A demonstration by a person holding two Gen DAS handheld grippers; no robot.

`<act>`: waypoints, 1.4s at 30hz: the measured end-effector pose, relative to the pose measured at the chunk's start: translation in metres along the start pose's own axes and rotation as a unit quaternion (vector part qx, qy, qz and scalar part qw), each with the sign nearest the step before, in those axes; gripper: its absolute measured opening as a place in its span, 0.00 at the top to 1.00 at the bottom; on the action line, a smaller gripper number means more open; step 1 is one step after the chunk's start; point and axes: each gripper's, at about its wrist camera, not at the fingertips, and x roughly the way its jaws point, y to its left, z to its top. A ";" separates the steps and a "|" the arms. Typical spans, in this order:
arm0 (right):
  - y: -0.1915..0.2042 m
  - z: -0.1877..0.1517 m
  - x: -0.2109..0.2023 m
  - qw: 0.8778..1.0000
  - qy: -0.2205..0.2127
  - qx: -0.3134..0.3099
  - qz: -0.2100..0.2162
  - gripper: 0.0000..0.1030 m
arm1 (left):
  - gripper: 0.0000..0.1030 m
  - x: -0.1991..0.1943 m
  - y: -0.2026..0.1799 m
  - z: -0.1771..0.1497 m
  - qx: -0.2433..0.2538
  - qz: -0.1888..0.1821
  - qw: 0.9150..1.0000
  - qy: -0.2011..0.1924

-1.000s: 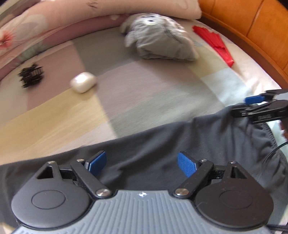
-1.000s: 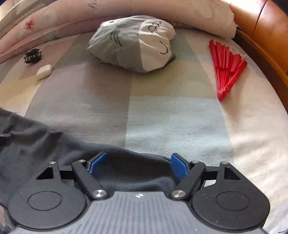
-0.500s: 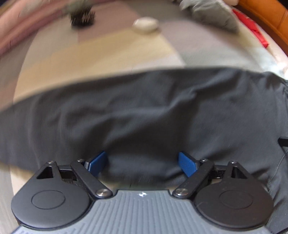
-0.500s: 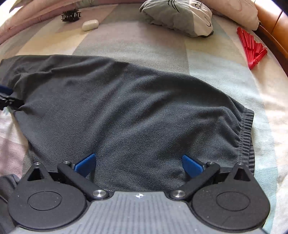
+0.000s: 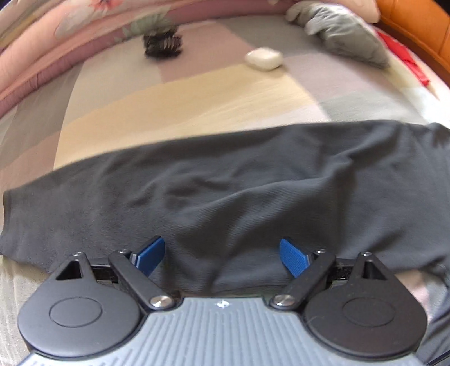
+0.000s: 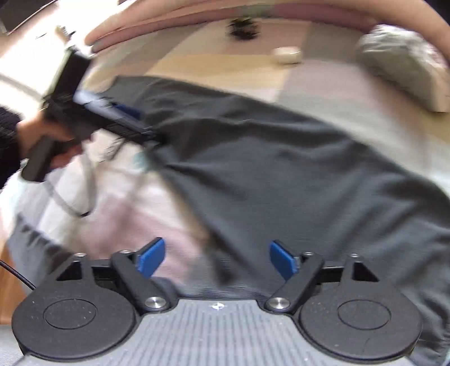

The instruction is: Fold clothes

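Observation:
A dark grey garment [image 5: 253,191] lies spread across the patchwork bedspread [image 5: 182,98]. My left gripper [image 5: 222,257] is open and empty, its blue pads low over the garment's near edge. My right gripper [image 6: 218,257] is also open and empty, over the garment's near corner [image 6: 281,180]. In the blurred right wrist view the left gripper [image 6: 112,115] shows at the garment's far left edge, held by a hand [image 6: 56,146].
A white earbud case [image 5: 263,58], a black hair clip [image 5: 163,42] and a grey plush pillow [image 5: 343,36] lie further back. A red fan [image 5: 405,62] lies at the right by the orange headboard [image 5: 416,22]. A pink quilt [image 5: 70,36] lines the far side.
Both grippers have pulled back and swung left. The right view has turned toward the left hand and is now blurred. The garment lies spread out where before it was bunched at the near edge.

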 end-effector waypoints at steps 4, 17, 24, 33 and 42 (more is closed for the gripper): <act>0.018 0.005 0.020 0.999 0.015 -0.026 0.015 0.44 | 0.11 0.005 0.007 0.001 -0.006 -0.004 1.000 0.001; 0.009 0.020 0.037 0.996 0.026 -0.076 -0.032 0.72 | 0.11 0.003 0.010 -0.005 -0.012 -0.008 1.000 -0.006; -0.006 0.015 0.030 0.998 0.027 -0.023 -0.051 0.80 | 0.11 0.003 0.011 -0.006 -0.011 -0.011 1.000 -0.007; 0.010 0.001 0.037 0.997 0.077 -0.021 0.001 0.77 | 0.11 0.003 0.009 -0.007 -0.009 -0.012 1.000 -0.006; 0.009 0.016 0.031 0.998 0.015 -0.018 -0.056 0.76 | 0.12 -0.008 0.010 0.000 0.006 -0.007 0.999 -0.036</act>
